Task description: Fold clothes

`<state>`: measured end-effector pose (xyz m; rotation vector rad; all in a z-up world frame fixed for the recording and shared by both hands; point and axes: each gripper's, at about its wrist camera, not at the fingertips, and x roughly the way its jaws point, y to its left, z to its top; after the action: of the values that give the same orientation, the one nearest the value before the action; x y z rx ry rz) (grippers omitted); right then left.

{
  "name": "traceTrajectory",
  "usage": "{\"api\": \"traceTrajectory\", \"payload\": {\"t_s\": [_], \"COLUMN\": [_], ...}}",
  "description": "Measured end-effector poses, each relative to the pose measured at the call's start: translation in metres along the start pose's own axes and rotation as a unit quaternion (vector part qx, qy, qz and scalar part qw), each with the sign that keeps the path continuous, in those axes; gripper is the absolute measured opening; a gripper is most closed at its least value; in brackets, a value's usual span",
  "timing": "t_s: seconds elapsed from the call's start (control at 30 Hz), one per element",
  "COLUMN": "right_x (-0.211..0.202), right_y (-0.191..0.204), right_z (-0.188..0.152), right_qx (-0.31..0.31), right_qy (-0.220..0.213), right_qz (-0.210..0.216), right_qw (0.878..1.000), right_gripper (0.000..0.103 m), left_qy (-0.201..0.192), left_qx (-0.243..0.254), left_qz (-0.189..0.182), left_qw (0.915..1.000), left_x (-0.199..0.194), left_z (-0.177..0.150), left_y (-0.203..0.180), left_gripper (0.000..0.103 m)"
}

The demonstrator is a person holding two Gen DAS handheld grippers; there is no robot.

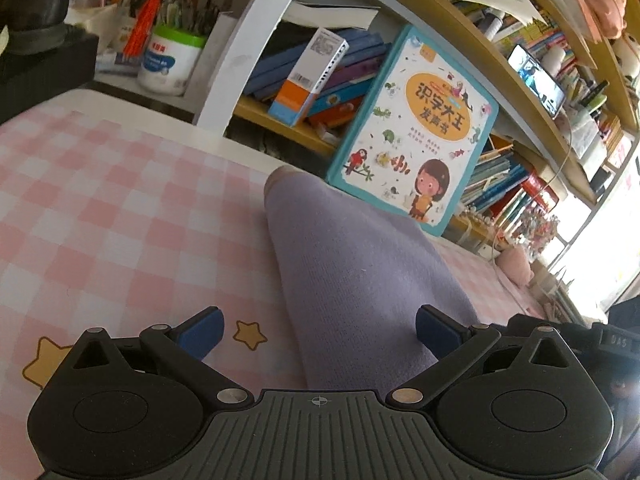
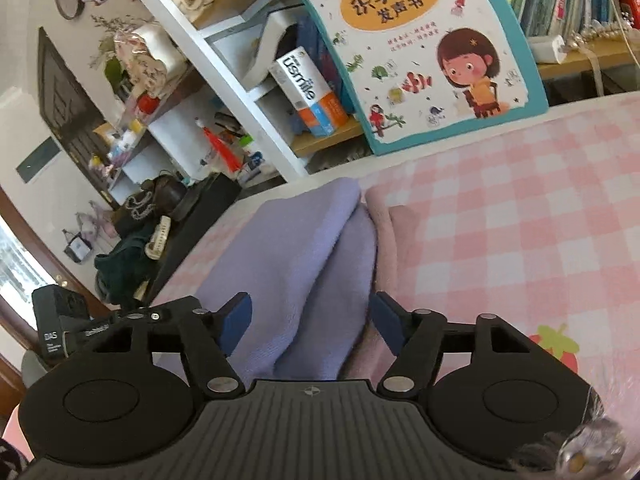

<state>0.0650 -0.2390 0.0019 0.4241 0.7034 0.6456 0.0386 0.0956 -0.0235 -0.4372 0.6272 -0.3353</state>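
A lilac knit garment [image 1: 352,264] lies on the pink checked tablecloth [image 1: 112,208], stretched away from me in the left wrist view. My left gripper [image 1: 318,334] is open, its blue pads [image 1: 202,336] straddling the cloth's near part without pinching it. In the right wrist view the same lilac garment [image 2: 296,264] shows two folded layers with a pink fabric edge [image 2: 384,236] beside it. My right gripper [image 2: 310,324] is open too, its blue pads [image 2: 236,322] on either side of the folds. The near end of the garment is hidden under both gripper bodies.
A children's picture book [image 1: 416,132] leans on the bookshelf [image 1: 460,12] at the table's far edge, also seen as the book [image 2: 420,44] in the right wrist view. A pen tub [image 1: 172,60] and clutter sit far left. Checked cloth [image 2: 520,216] spreads to the right.
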Motion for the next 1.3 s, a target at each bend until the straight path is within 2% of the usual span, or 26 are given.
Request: {"api": "traceTrajectory", "payload": {"t_s": [0.33, 0.6, 0.87, 0.93, 1.0, 1.07, 1.1, 1.13, 1.23, 1.3], "right_x": [0.007, 0.01, 0.018, 0.02, 0.021, 0.02, 0.019, 0.018, 0.015, 0.013], "right_y": [-0.006, -0.009, -0.013, -0.013, -0.012, -0.007, -0.004, 0.001, 0.025, 0.043], "right_z": [-0.005, -0.006, -0.011, -0.012, -0.013, -0.014, -0.014, -0.015, -0.018, -0.023], "right_qx": [0.0, 0.01, 0.03, 0.033, 0.029, 0.015, 0.002, -0.012, -0.097, -0.158], "right_qy": [0.018, 0.026, 0.036, 0.035, 0.034, 0.029, 0.025, 0.02, 0.007, 0.001], "right_qz": [-0.036, -0.029, 0.003, 0.009, 0.007, 0.001, -0.003, -0.008, -0.044, -0.071], "right_qw": [0.999, 0.999, 0.999, 0.999, 0.999, 0.999, 1.0, 1.0, 0.994, 0.985], "right_gripper": [0.066, 0.066, 0.064, 0.057, 0.053, 0.046, 0.039, 0.034, 0.023, 0.02], "left_qy": [-0.001, -0.006, -0.012, -0.014, -0.014, -0.011, -0.01, -0.009, -0.014, -0.014], "left_qx": [-0.002, 0.005, 0.018, 0.021, 0.02, 0.012, 0.01, 0.008, 0.047, 0.064], "left_qz": [-0.005, -0.006, 0.002, 0.005, 0.0, -0.019, -0.03, -0.042, -0.036, -0.045], "left_qw": [1.0, 1.0, 0.9998, 0.9997, 0.9997, 0.9997, 0.9994, 0.999, 0.9981, 0.9969], "left_x": [0.002, 0.003, 0.006, 0.007, 0.007, 0.006, 0.006, 0.005, 0.002, -0.001], "left_z": [-0.001, -0.002, -0.004, -0.005, -0.006, -0.007, -0.008, -0.008, -0.012, -0.014], "left_y": [0.001, 0.0, -0.003, -0.005, -0.005, -0.005, -0.006, -0.007, -0.019, -0.024], "left_gripper": [0.103, 0.103, 0.103, 0.103, 0.101, 0.089, 0.073, 0.067, 0.064, 0.064]}}
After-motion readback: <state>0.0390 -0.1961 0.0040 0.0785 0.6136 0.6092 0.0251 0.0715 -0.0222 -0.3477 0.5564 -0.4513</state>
